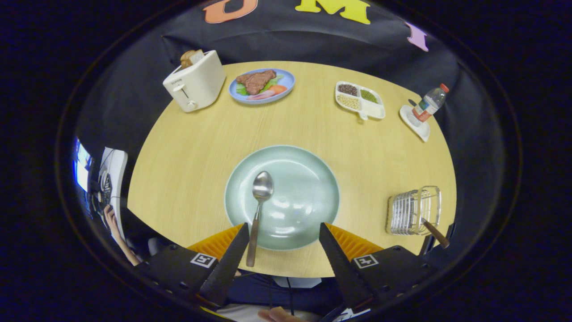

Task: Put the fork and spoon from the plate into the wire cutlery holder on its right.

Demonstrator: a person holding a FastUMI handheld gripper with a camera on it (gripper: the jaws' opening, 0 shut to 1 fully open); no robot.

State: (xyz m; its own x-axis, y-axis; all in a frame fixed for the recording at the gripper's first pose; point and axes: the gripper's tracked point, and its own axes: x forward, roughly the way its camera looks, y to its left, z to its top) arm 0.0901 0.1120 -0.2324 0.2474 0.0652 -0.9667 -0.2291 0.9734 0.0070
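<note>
— Gripper view first: what sits over on the left?

— A cream toaster [195, 81] with bread in its slot, at the far left of the round wooden table [187, 170]. Just beside it is a blue plate of food [262, 85].

— And nearer to us?

— The pale green plate [308, 179], just ahead of the gripper [283, 231]. The spoon [259, 210] lies on its left half, bowl pointing away, handle running back over the near rim and off it, close beside the left finger [230, 259] but not touching, as far as I can see.

— Is the gripper holding anything?

— No. Its two dark fingers stand wide apart above the plate's near edge with nothing pressed between them.

— Further right?

— At the far side, a white divided dish [360, 100] of beans and grains, then a water bottle [429, 103] on a small white saucer [415, 123]. Nearer, well to the right of the plate, is the wire cutlery holder [413, 211], with a brown handle [435, 233] sticking out of it at a slant. I cannot tell whether that handle is the fork's.
</note>
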